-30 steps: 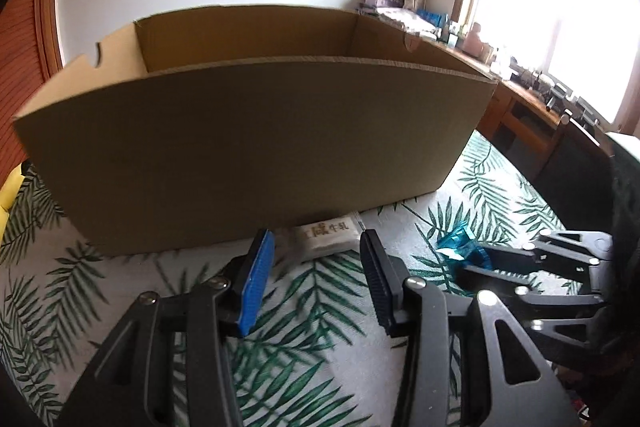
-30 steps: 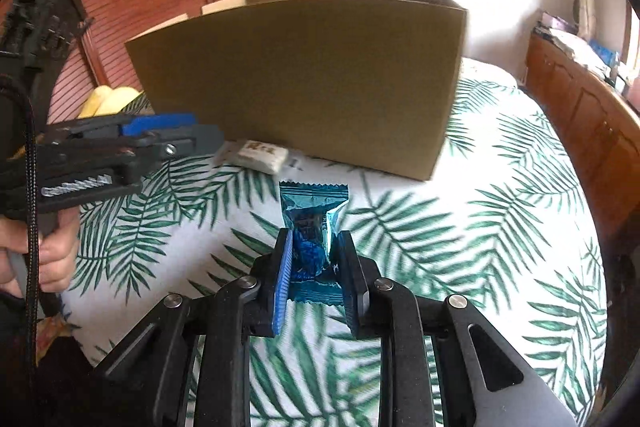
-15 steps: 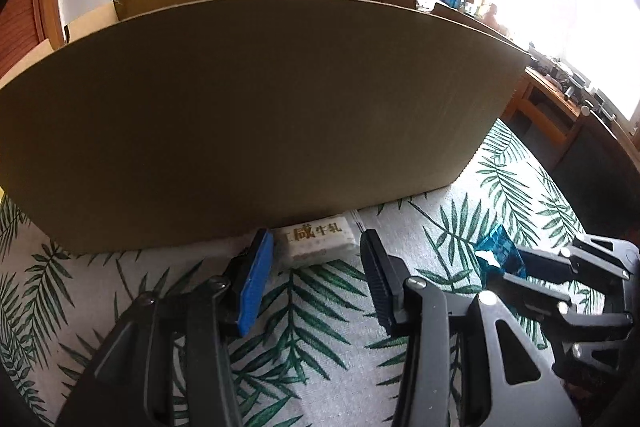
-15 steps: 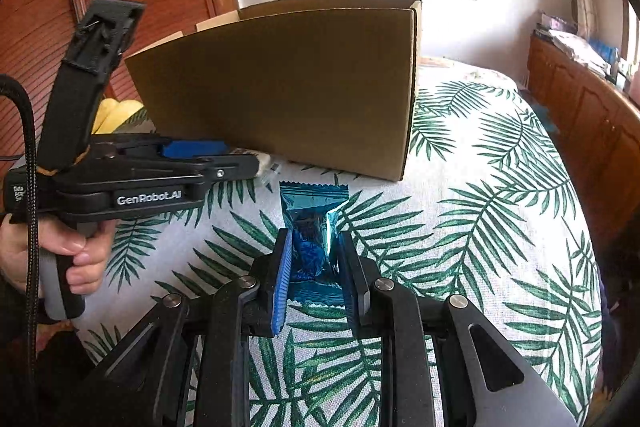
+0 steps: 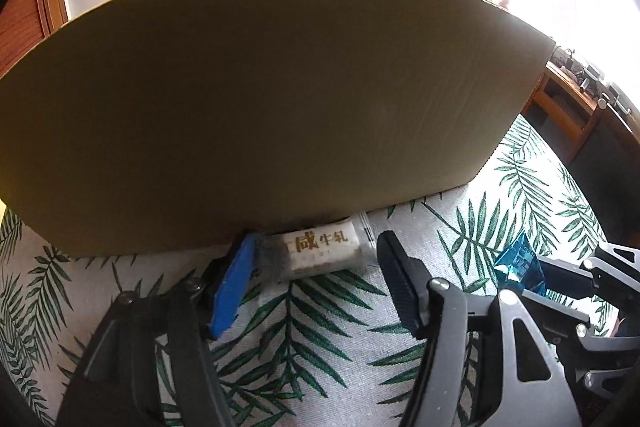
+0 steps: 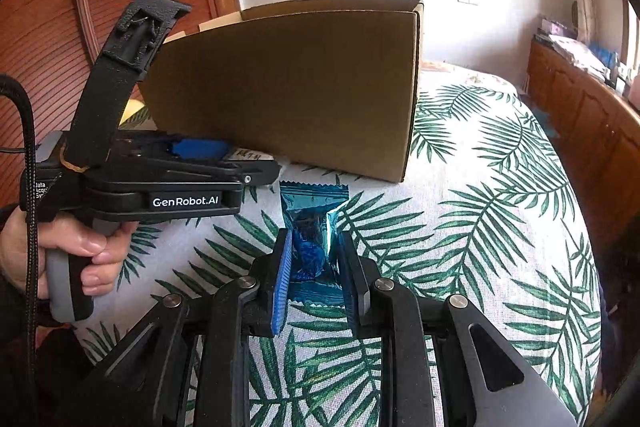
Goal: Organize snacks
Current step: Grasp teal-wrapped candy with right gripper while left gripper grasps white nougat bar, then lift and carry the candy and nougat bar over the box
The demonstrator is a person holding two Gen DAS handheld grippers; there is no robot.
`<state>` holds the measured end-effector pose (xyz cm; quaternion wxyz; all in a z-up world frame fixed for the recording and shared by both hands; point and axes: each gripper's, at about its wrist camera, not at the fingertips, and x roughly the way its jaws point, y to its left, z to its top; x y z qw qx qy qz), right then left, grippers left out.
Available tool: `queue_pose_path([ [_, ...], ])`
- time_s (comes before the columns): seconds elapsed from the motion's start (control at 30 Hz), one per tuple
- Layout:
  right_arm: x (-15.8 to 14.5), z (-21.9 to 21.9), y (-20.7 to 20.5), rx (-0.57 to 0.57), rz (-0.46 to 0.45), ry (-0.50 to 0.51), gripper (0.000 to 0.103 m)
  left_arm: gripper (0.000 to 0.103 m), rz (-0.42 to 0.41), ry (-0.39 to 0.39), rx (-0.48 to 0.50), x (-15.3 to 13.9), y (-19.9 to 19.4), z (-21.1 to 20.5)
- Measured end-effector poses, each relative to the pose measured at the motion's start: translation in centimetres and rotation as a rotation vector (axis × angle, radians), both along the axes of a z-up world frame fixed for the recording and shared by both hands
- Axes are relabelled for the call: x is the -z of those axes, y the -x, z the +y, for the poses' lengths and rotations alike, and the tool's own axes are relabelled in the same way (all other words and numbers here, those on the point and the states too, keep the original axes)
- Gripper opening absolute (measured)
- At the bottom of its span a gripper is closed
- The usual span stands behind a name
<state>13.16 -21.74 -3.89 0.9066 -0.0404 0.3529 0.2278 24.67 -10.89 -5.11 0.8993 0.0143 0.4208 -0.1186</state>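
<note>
The left gripper has its jaws spread wide around a white snack bar lying against the foot of the cardboard box on the palm-leaf cloth. The right gripper has its jaws closed on a blue snack packet near the box corner

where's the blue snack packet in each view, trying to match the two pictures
Left wrist view: the blue snack packet sits far right, low in the frame, pinched by the right gripper entering from that edge.
Right wrist view: the packet is at centre, below the middle, between the gripper's two fingers, lying on the leaf-print cloth.
Shared landmark: the cardboard box, standing just behind the packet in both.
</note>
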Motion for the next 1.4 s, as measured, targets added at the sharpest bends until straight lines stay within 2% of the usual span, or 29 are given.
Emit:
queue_pose_path([
  [0.17,0.0,0.1,-0.1,0.003,0.002,0.005,0.021,0.061,0.009,0.003,0.007,0.2,-0.1,0.1],
  [0.23,0.0,0.1,-0.1,0.003,0.005,0.007,0.021,0.051,0.005,0.003,0.018,0.2,-0.1,0.0],
  [0.4,0.1,0.1,-0.3,0.006,0.009,0.011,0.021,0.044,-0.003,0.011,0.033,0.1,0.7,0.3],
  [0.6,0.1,0.2,-0.3,0.000,-0.001,0.017,0.021,0.044,-0.015,0.033,0.053,-0.8,2.2,1.2],
  [1.1,-0.3,0.4,0.3,0.017,-0.028,0.050,0.021,0.045,-0.130,0.080,0.038,-5.2,6.5,3.9],
  [1.23,-1.3,0.4,0.8,0.037,-0.050,0.062,0.021,0.045,-0.163,0.089,0.046,-6.8,7.3,4.6],
  [1.4,-4.1,0.7,1.6,0.038,-0.103,0.054,0.021,0.045,-0.217,0.097,0.060,-9.2,7.6,4.6],
])
